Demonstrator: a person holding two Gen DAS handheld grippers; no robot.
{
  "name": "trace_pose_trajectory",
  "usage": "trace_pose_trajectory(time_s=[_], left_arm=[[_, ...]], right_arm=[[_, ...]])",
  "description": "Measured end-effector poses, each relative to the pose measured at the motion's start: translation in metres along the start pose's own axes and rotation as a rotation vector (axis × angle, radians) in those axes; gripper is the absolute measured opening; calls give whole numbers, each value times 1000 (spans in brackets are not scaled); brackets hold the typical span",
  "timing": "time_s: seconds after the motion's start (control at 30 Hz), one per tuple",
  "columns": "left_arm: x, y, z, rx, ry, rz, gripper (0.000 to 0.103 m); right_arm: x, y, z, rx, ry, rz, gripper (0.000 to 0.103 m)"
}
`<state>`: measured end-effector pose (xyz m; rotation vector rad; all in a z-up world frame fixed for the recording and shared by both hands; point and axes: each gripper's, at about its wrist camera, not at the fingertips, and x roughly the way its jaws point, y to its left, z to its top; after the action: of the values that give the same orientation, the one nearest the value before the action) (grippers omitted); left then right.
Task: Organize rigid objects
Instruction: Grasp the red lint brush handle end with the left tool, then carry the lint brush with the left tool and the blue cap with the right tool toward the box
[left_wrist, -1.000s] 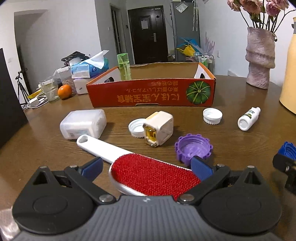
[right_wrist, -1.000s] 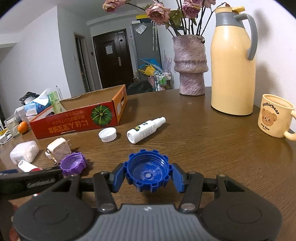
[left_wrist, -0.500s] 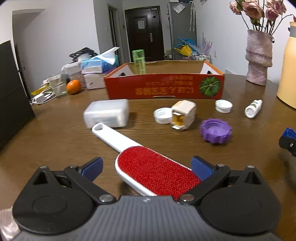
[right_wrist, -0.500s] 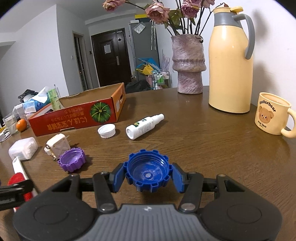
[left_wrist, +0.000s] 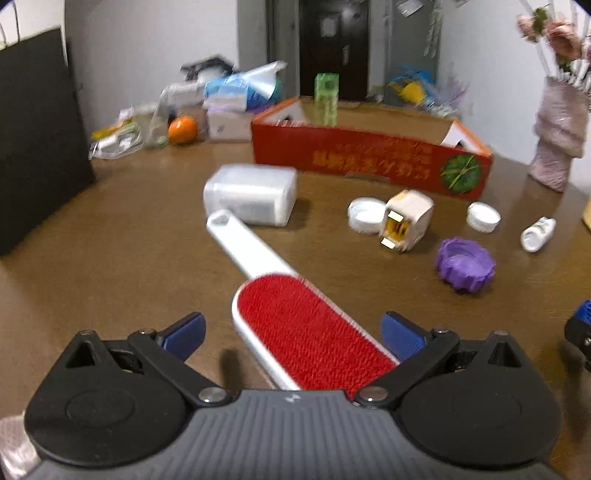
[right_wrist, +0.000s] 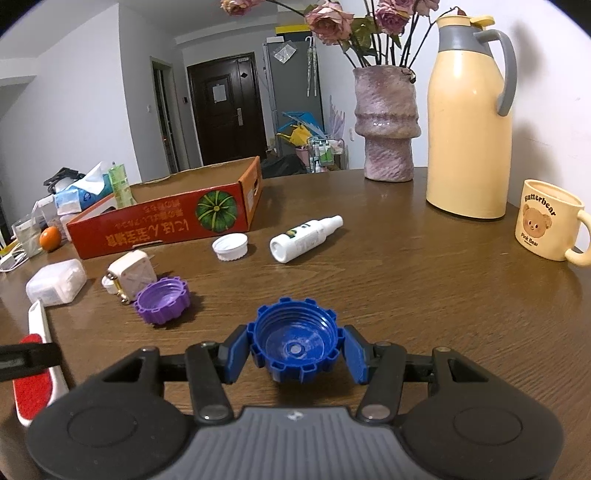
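Across the lower centre of the left wrist view, the left gripper (left_wrist: 291, 330) is straddling the red-faced lint brush (left_wrist: 310, 332), its blue fingers (left_wrist: 400, 334) spread wide; the right one is sitting at the brush's edge while the left one is standing clear, so nothing is gripped, though motion blur is making the contact hard to judge. The brush's white handle is pointing toward the upper left, at a translucent white box (left_wrist: 251, 199). At the bottom centre of the right wrist view, the right gripper (right_wrist: 297, 352) is clamping a blue cap (right_wrist: 295, 345) mouth-up by its ribbed rim, partly closed around it, probably ready to carry. The red cardboard tray (right_wrist: 166, 225), at middle left, is likely the collecting place. A purple cap (right_wrist: 162, 299), a white plug adapter (right_wrist: 131, 275), a white cap (right_wrist: 231, 247) and a small spray bottle (right_wrist: 304, 238) are lying loose on the wooden table (right_wrist: 424, 295) in front of it.
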<state>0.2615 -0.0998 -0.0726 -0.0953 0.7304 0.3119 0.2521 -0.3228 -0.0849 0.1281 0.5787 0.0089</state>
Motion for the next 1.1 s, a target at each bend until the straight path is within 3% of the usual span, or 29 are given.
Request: trace_pose_trajectory(time_s=[0.3,0.43,0.57,0.67,0.8,1.1], left_arm=[[6,31,-6,-16,33,-58,103],[9,54,-8,-20,45,-43,98],[5,68,-11,-10,31,-67,86],[-1,70,-13,15,17,-103,68],[-5,73,-14,39,8,-147,57],[-9,82,-14,43,1,-203,57]], right_arm=[[-2,6,-4,-7,9,-2,53],[-2,8,-5,-11,16,-7,53],[-1,12,-7,-14,21,-10,53],[-2,15,-8,-13,24,-13,53],[-3,20,-11,-13,29,-15,53],[-9,35,-17,-33,40,-9,53]])
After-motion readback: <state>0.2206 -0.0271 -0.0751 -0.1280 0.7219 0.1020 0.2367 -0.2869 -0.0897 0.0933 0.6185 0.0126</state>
